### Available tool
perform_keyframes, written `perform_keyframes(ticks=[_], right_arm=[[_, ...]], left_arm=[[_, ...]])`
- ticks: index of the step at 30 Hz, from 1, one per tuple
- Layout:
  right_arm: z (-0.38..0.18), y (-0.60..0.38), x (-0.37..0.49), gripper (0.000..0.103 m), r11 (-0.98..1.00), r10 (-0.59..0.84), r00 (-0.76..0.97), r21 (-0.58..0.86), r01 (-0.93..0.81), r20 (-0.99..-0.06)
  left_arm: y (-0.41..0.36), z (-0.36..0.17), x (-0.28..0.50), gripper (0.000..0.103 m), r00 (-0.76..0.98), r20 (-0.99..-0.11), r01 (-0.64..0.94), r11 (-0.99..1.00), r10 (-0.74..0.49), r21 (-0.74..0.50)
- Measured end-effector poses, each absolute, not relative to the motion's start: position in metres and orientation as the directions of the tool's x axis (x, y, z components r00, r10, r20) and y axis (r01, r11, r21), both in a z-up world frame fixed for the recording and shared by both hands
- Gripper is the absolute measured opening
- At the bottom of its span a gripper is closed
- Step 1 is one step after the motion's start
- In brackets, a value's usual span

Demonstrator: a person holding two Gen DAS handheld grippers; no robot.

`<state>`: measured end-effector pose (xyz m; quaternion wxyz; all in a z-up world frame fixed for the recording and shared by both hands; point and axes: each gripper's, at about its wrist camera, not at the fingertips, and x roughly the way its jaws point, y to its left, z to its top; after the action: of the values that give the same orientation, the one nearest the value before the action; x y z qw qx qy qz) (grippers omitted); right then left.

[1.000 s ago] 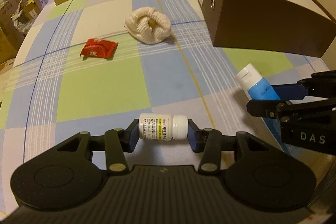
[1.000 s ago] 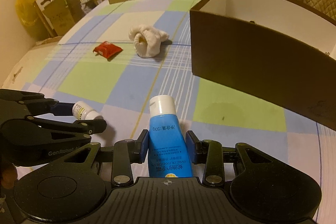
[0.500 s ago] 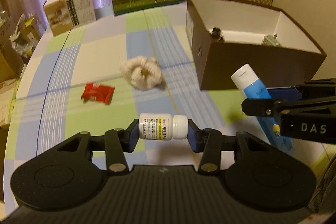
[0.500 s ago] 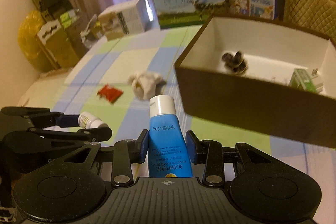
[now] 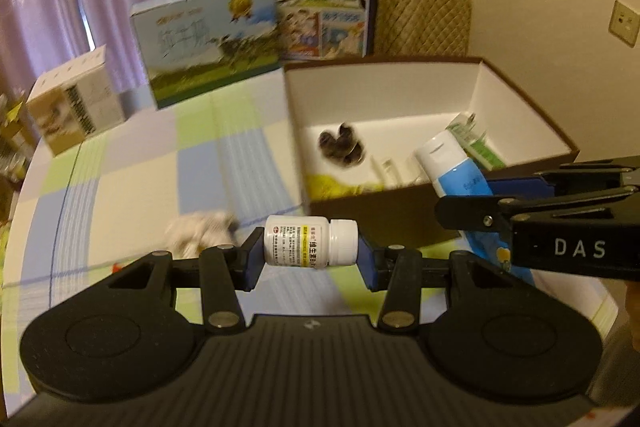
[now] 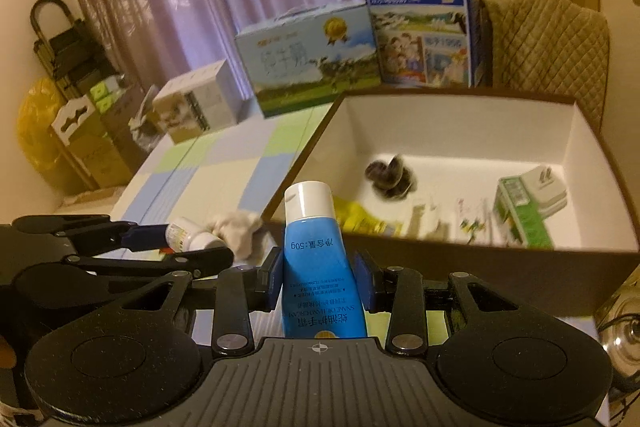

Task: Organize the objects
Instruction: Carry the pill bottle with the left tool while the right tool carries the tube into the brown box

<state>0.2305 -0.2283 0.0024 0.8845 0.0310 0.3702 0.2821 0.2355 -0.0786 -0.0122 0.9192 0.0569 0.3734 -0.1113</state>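
Two grippers are up over the worktop (image 5: 120,163), which is covered in a checked cloth of blue, green and cream squares. The left gripper (image 5: 311,251) has its fingers closed on one small white plastic pill bottle (image 5: 310,242), held sideways, cap toward the right, above the cloth and just short of the box's near wall. The right gripper (image 6: 316,279) has its fingers closed on one soft blue tube (image 6: 318,267) with a white flip cap, cap pointing away toward the box.

One brown cardboard box (image 6: 460,267) with a white inside sits at the right edge of the worktop. In it lie one dark curled bundle (image 6: 390,177), a green-and-white carton (image 6: 520,215) against the right wall, something yellow near the front left corner and a few pale slim items, too blurred to count.

One crumpled white cloth (image 6: 238,227) lies on the worktop beside the box's near left corner. Along the far edge stand three printed cartons: two glossy milk cartons (image 5: 208,43) and one smaller beige box (image 5: 72,107).
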Motion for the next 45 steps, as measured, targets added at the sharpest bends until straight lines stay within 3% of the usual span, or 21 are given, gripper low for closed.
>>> perform_keyframes(ticks=[17,32,45], right_arm=[[0.042,-0.267,0.325,0.034,0.88,0.462,0.638,0.23,-0.415,-0.616],[-0.013,-0.275,0.41,0.034,0.911,0.387,0.537,0.221,-0.348,-0.75],[-0.047,-0.281,0.448,0.034,0.927,0.359,0.504,0.237,-0.29,-0.786]], left_arm=[[-0.138,0.004,0.337,0.042,0.711,-0.687,0.321,0.939,-0.152,0.124],[-0.18,-0.043,0.408,0.042,0.626,-0.773,0.367,0.913,-0.103,0.175],[-0.191,-0.069,0.439,0.042,0.613,-0.786,0.367,0.911,-0.083,0.19]])
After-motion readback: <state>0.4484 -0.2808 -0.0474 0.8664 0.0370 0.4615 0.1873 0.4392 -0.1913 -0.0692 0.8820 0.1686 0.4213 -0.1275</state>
